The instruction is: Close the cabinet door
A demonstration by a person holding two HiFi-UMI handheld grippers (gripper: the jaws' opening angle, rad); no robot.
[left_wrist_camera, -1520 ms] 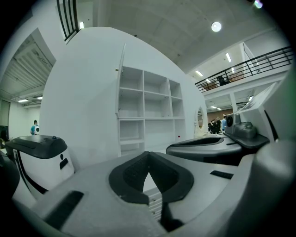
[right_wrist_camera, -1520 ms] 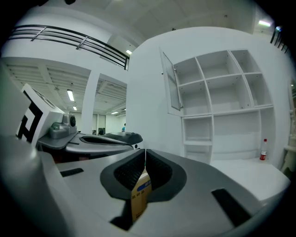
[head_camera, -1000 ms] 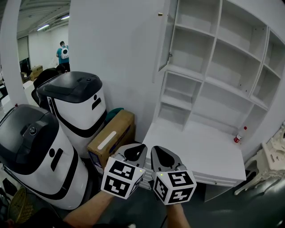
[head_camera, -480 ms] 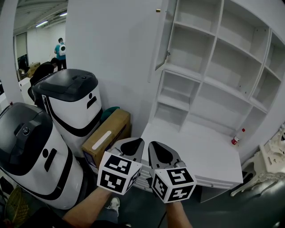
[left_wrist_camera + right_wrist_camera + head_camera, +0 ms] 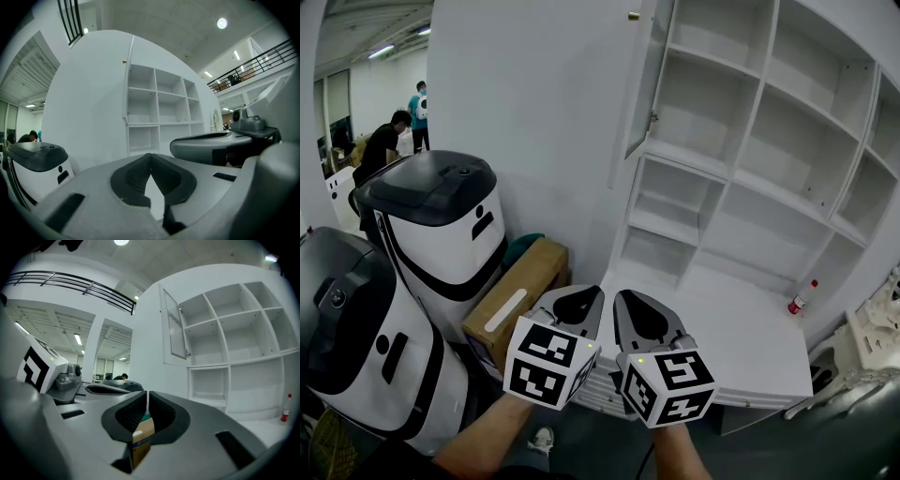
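**both grippers closed and empty in front of an open cabinet door**

seen from the head camera, the person holds the left gripper (image 5: 591, 297) and the right gripper (image 5: 624, 300) side by side, low in the frame, each with its marker cube nearest the camera. both point level toward a tall white shelf unit (image 5: 750, 141). in the left gripper view the jaws meet at their tips and nothing is between them. in the right gripper view only a thin slit shows between the ribbed pads, and they hold nothing; the brown seen through the gap is a cardboard box (image 5: 142, 437) farther off.

the cabinet door (image 5: 645, 84) hangs at the upper left corner of the shelf unit. it stands open, swung out from the shelves so that the head view sees it nearly edge-on, with a small knob (image 5: 633, 16) near its top. the right gripper view shows its ribbed panel (image 5: 176, 331) and a latch on its edge. both grippers are well apart from the door, and neither touches it.

below the shelves a white desk top (image 5: 722, 328) juts out, and a small red-capped bottle (image 5: 800, 298) stands near its right end. to the left, two white-and-black machines (image 5: 441, 225) stand on the floor beside the box. two people (image 5: 384, 141) are seen far back in the hall.
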